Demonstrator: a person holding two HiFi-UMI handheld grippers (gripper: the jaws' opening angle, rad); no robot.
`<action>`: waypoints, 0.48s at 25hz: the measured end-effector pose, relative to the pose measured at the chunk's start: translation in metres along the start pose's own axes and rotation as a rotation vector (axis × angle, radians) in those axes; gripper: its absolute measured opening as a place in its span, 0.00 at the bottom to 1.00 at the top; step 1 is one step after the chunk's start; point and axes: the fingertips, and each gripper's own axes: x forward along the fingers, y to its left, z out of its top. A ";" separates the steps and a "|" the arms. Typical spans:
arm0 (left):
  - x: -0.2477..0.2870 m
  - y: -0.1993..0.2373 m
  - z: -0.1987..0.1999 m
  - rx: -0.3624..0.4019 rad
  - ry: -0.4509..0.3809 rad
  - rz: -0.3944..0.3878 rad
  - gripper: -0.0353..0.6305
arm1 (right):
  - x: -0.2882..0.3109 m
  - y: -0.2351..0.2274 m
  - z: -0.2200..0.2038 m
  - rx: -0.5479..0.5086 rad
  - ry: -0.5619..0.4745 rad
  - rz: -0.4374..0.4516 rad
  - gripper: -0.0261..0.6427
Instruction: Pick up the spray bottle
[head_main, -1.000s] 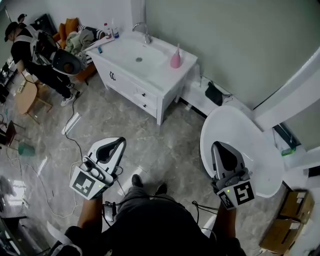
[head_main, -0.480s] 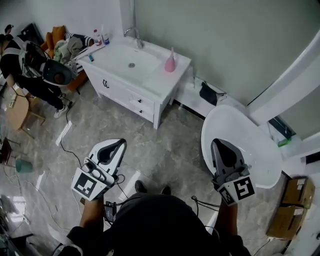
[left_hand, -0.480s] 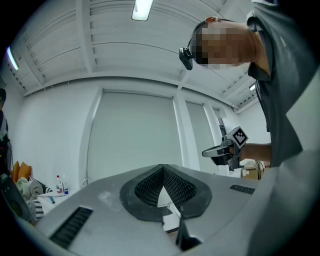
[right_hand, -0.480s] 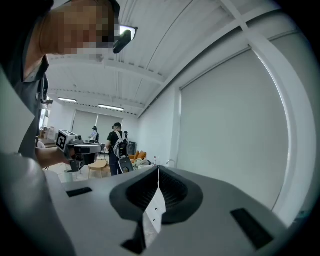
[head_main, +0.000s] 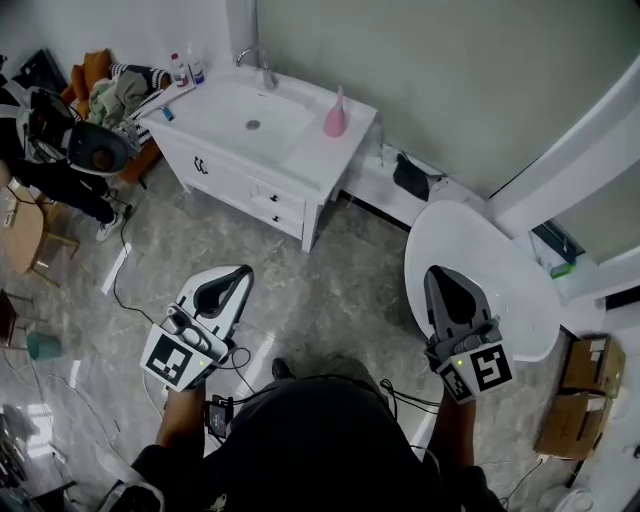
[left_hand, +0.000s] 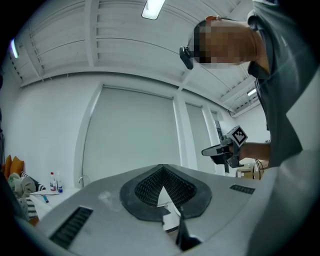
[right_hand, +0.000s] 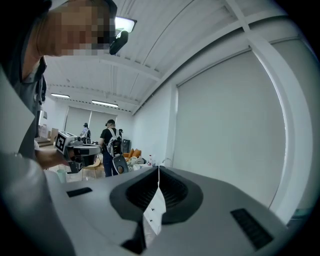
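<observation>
Photographer: Shifted up and to the left across the head view since a second ago, the white vanity cabinet (head_main: 315, 150) now sits higher in the picture. The second person in dark clothes (head_main: 45, 125) has slid towards the left edge. Both grippers sit in much the same spots in the picture as before.

Desk: Where is the bottle?

Photographer: The pink spray bottle (head_main: 336, 112) stands on the vanity's countertop, just right of the oval basin (head_main: 230, 105) and near the back wall, well apart from both grippers. A chrome faucet (head_main: 258, 62) stands behind the basin, and two small bottles (head_main: 180, 70) stand at the counter's far left end.

Desk: How does it stand?

Photographer: Upright on its base, long axis vertical, with a wide body below and a narrow neck tapering to the top. Which way the nozzle faces is too small to tell.

Desk: And the grippers?

Photographer: The left gripper (head_main: 232, 280) and the right gripper (head_main: 445, 285) are held out low above the grey marbled floor (head_main: 340, 290), both aimed towards the wall side of the room. In the picture the right one overlaps the rim of the round white table (head_main: 490, 260). Each gripper's own view shows its jaws pressed together with nothing between them.
</observation>
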 end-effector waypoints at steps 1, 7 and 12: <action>0.004 0.002 -0.001 -0.003 -0.001 0.002 0.06 | 0.003 -0.003 -0.002 0.000 0.004 0.001 0.05; 0.041 0.008 -0.006 0.000 0.013 0.040 0.06 | 0.026 -0.041 -0.017 0.027 0.015 0.040 0.05; 0.080 0.005 -0.010 -0.005 0.049 0.070 0.06 | 0.047 -0.083 -0.009 0.016 -0.004 0.082 0.05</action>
